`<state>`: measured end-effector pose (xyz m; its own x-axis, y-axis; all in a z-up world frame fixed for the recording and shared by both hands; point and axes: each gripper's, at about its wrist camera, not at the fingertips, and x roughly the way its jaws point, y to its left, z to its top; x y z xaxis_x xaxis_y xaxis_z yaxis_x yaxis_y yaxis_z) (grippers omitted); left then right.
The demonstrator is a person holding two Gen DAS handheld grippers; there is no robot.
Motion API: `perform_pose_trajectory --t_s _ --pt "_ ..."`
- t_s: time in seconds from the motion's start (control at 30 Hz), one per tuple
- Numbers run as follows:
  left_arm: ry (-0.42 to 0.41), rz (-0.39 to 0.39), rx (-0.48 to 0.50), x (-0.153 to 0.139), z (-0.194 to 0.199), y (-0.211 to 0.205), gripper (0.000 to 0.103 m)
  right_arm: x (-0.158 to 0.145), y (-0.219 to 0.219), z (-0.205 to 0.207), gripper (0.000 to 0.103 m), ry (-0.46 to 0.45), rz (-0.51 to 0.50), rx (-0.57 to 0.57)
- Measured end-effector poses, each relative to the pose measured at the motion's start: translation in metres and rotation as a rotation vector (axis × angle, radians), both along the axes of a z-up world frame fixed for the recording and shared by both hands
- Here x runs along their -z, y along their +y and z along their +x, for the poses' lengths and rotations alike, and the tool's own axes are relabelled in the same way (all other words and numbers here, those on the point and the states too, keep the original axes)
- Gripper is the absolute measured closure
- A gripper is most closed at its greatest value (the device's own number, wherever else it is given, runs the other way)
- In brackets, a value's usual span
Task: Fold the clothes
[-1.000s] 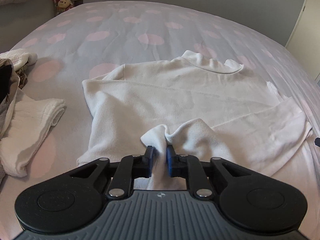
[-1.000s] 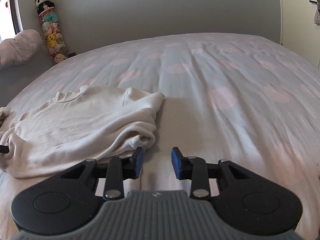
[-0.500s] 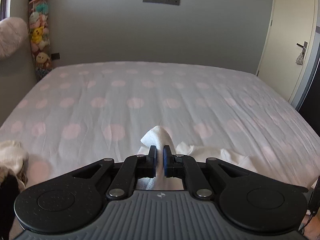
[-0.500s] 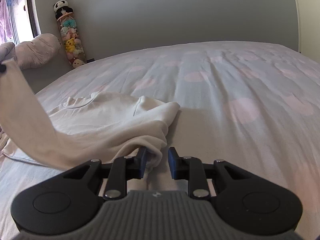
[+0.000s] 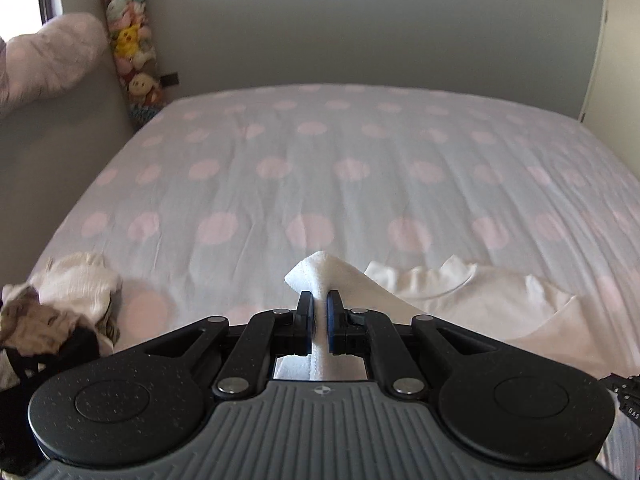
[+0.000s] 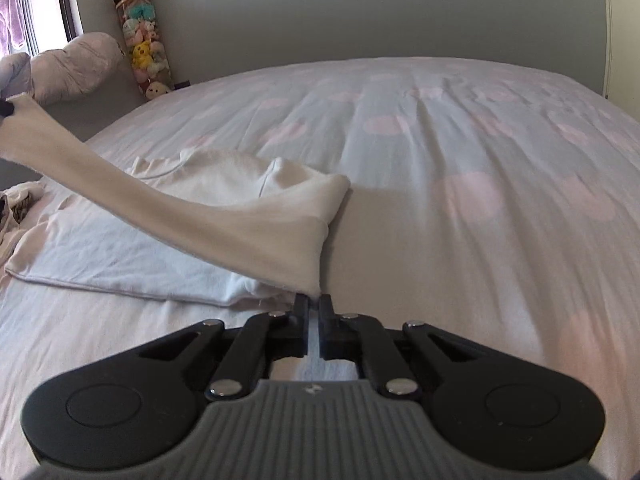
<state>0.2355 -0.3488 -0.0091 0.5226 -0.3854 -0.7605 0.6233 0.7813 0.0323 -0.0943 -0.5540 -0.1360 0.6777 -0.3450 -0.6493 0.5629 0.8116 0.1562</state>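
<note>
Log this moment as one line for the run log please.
stage: lifting sleeve for fold | left gripper: shut on white sweater sleeve end | right gripper: shut on sleeve edge | surface: polka-dot bed

I see one white long-sleeved top (image 6: 168, 236) lying on the dotted bedsheet (image 6: 460, 152), body flat, neckline away from me. One sleeve (image 6: 132, 196) is raised and stretched taut above the body. Its cuff end (image 5: 316, 270) is bunched and lifted.
</note>
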Motion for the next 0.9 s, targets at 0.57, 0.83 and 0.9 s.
perform_pose_trajectory --t_s 0.57,0.83,0.9 --pt "0.146 0.050 -0.108 0.102 0.022 0.050 0.076 0.001 -0.016 -0.003 0.098 -0.003 0.049 0.074" --pt "0.134 0.056 -0.114 0.105 0.032 0.043 0.060 0.001 -0.021 -0.005 0.097 -0.091 0.036 0.096" --pt "0.113 0.075 -0.099 0.110 0.026 0.039 0.061 0.001 -0.025 -0.004 0.097 -0.126 0.044 0.099"
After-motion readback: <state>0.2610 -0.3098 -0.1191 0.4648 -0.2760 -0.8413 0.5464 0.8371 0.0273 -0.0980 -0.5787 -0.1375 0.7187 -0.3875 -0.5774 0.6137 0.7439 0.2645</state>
